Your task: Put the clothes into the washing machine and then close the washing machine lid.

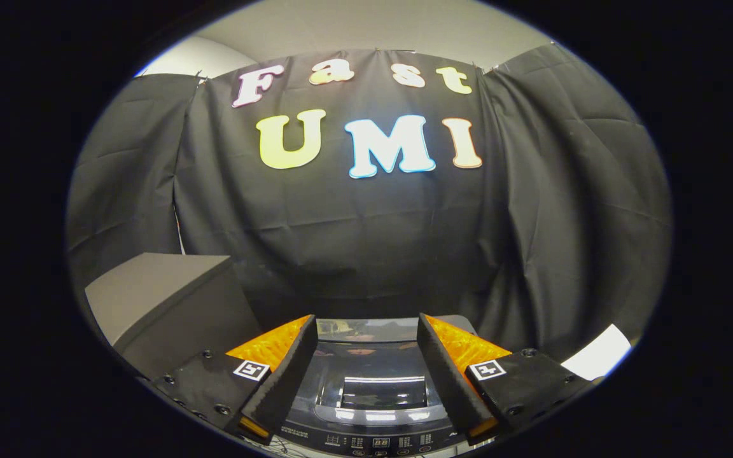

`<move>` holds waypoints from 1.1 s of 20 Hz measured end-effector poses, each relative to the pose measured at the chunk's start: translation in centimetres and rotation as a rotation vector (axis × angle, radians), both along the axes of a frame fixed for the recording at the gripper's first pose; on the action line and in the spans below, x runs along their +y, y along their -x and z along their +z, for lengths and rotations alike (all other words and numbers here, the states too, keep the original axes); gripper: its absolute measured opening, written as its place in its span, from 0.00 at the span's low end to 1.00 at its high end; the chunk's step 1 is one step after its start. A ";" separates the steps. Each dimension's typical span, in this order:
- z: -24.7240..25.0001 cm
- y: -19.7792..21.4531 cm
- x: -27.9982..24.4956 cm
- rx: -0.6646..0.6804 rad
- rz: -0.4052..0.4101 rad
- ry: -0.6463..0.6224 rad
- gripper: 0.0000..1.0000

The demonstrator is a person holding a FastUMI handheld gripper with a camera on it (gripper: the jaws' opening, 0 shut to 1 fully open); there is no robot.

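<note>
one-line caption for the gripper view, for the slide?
Open, empty hand-held gripper above the washing machine, its glossy lid down between the fingers; a dark box stands beside it.

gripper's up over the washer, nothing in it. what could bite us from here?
1. The gripper is open and empty above the washing machine, whose lid looks closed: clothes can't go in until it's lifted.
2. The lid's glossy, glaring surface may slip between the fingers.
3. The grey box stands close beside the washing machine; a sideways swing could clip it.

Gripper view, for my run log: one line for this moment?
gripper: open, empty | dark glossy washing machine lid: shut, below fingers | clothes: unseen
</note>
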State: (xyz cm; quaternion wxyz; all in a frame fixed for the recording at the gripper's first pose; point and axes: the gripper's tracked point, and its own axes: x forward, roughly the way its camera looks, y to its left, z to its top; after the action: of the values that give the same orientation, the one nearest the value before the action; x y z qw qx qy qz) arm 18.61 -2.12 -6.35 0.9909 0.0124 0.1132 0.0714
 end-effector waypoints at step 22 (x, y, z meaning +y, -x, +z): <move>11.5 14.9 1.6 -0.202 -0.004 0.009 0.97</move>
State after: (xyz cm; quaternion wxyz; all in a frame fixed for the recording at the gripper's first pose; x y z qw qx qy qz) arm 3.72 -0.47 5.17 0.9975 0.0010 0.0130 0.0700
